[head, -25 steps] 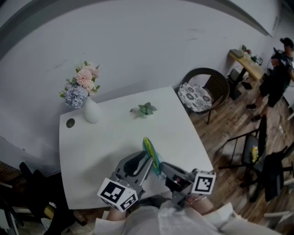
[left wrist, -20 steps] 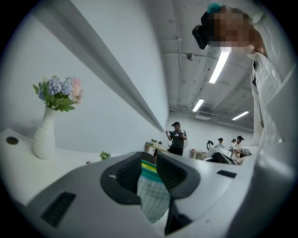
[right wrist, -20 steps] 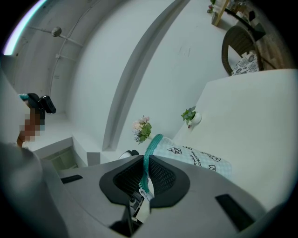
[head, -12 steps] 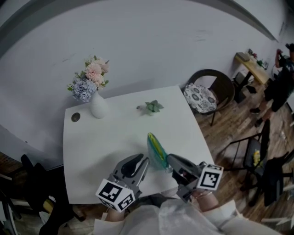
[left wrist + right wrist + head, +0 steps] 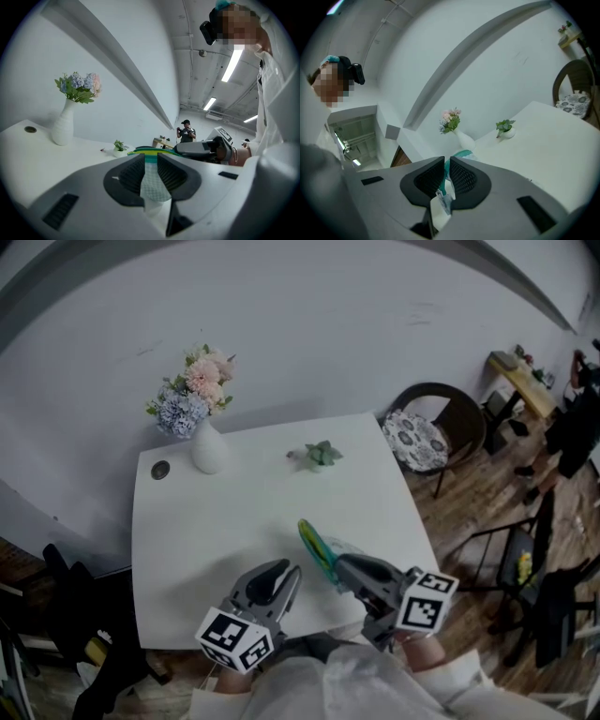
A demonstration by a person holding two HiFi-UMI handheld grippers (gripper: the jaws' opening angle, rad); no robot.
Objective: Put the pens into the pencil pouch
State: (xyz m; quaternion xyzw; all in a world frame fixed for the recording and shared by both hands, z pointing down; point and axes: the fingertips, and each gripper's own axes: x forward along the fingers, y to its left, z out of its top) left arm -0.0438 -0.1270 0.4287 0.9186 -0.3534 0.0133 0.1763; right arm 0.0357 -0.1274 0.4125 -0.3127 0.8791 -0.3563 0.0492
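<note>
A green, teal and yellow pencil pouch hangs over the near part of the white table, held from both sides. My left gripper is shut on the pouch's white mesh part, with the coloured edge showing past the jaws. My right gripper is shut on the teal fabric at the pouch's other end. From the left gripper view the right gripper shows just beyond the pouch. No pens show in any view.
At the table's far left stand a white vase of flowers and a round cable hole. A small potted plant sits near the far edge. A chair with a patterned cushion stands to the right, a person beyond it.
Both grippers keep their hold on the pouch. The grippers have spread a little apart, the right one to the right, and the head view has shifted.
</note>
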